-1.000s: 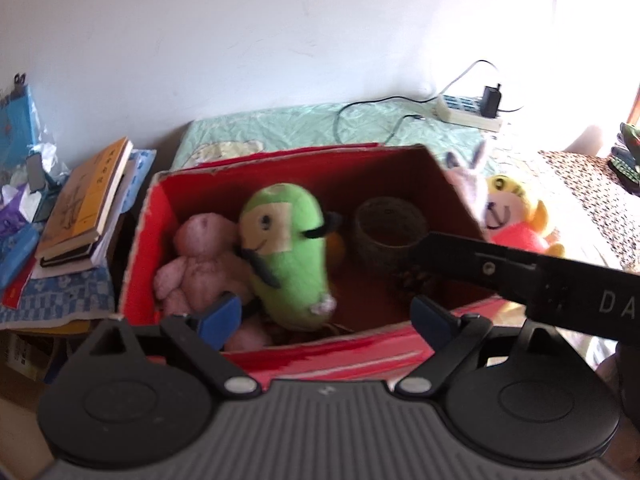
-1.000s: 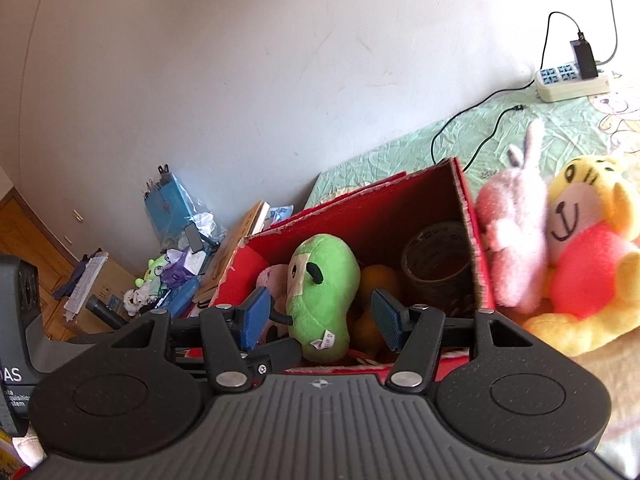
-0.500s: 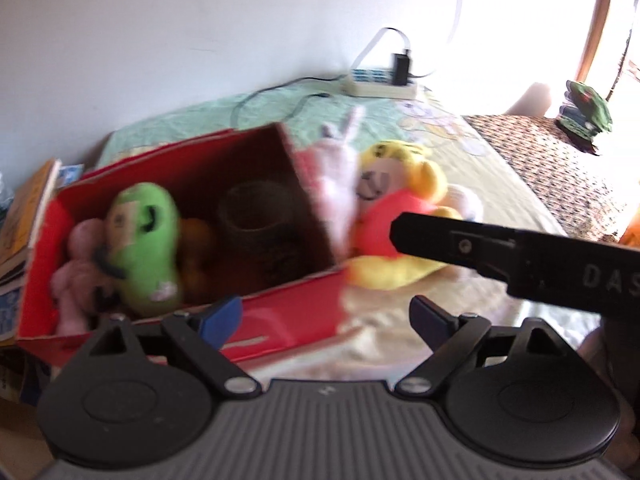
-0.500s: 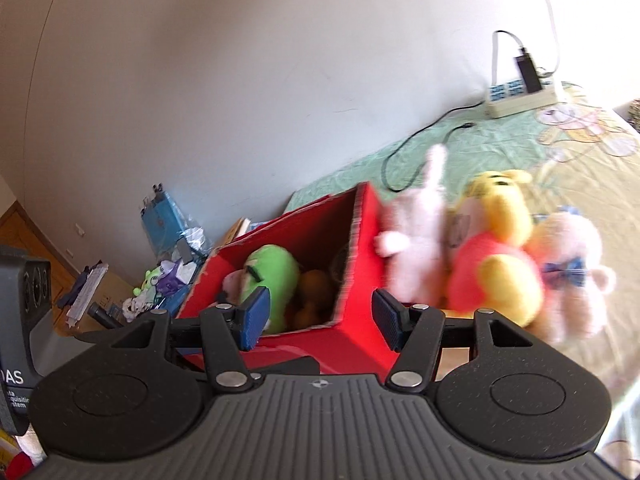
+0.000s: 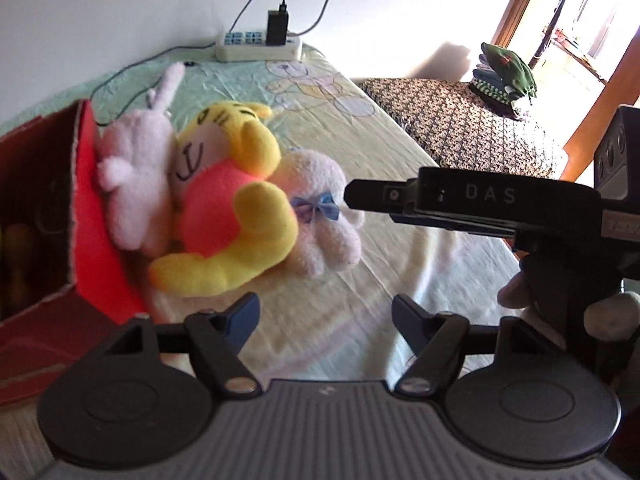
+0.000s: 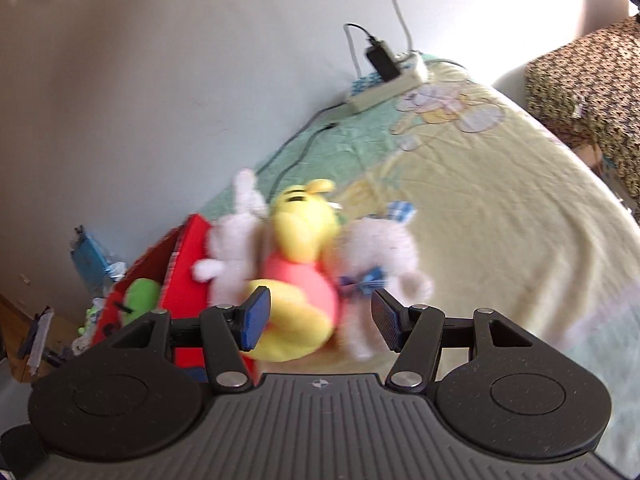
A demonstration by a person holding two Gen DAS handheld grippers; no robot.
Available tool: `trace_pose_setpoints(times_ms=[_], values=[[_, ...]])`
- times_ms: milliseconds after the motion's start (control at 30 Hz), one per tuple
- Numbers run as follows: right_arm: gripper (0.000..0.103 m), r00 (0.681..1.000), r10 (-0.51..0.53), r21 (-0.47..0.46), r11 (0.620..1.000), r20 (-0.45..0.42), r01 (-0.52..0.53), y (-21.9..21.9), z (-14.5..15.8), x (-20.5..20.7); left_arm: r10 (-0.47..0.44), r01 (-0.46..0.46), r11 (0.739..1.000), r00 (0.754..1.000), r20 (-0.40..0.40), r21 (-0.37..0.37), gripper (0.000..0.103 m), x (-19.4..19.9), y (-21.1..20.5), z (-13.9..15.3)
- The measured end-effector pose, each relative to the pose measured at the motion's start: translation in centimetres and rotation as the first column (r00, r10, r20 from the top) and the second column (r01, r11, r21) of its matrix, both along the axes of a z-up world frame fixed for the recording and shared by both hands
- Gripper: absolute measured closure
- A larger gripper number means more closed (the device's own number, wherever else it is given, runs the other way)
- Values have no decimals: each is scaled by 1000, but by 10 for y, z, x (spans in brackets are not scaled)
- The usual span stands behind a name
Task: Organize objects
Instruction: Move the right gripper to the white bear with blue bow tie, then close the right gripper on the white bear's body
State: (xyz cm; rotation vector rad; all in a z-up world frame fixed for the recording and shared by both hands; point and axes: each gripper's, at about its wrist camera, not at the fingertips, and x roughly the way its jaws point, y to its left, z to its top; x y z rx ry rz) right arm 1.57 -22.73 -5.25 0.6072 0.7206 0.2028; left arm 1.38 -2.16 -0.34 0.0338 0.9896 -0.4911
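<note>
On the bed sheet beside a red box [image 5: 90, 216] lie three plush toys: a pale pink rabbit [image 5: 136, 168], a yellow bear in a red shirt [image 5: 228, 208] and a white plush with a blue bow [image 5: 320, 216]. My left gripper [image 5: 325, 312] hovers over bare sheet just in front of them, its jaws closing with nothing between them. My right gripper [image 6: 320, 320] stands open, aimed at the yellow bear [image 6: 304, 248], whose lower part shows between the fingers without touching the pads. The white plush [image 6: 380, 248] and rabbit [image 6: 236, 248] flank it. A green plush [image 6: 140, 298] sits in the box [image 6: 180, 272].
A power strip [image 5: 258, 44] with a charger and cables lies by the wall at the back. A patterned cushion [image 5: 460, 128] with folded clothes [image 5: 504, 76] is to the right. The other tool's black body [image 5: 472, 200] crosses the left view. Clutter [image 6: 92, 264] lies left of the box.
Both views have swung right and down, from the inside of the red box to the three plush toys on the sheet. The left jaws stand narrower than before.
</note>
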Motion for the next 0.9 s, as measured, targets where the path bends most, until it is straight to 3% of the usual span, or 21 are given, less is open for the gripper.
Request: trace_pose_setpoints(times_ms=[167, 367, 667, 733, 767, 900], values=[[43, 999, 2, -40, 999, -43, -3, -11, -22, 15, 0, -3, 999, 997, -81, -38, 35, 20, -12, -27], [43, 996, 38, -49, 998, -81, -42, -13, -42, 40, -3, 0, 1000, 995, -104, -26, 40, 38, -25, -46], [43, 990, 114, 42, 993, -88, -111, -10, -57, 65, 31, -33, 999, 992, -123, -10, 40, 56, -26, -57], [47, 984, 140, 97, 987, -108, -129, -10, -62, 71, 43, -44, 999, 991, -128, -9, 40, 60, -25, -58], [54, 981, 154, 131, 982, -115, -139, -11, -64, 73, 48, -49, 999, 990, -132, -9, 40, 62, -24, -59], [59, 979, 161, 147, 979, -122, -142, -14, -63, 71, 48, -51, 999, 988, -144, -17, 38, 66, -23, -59]])
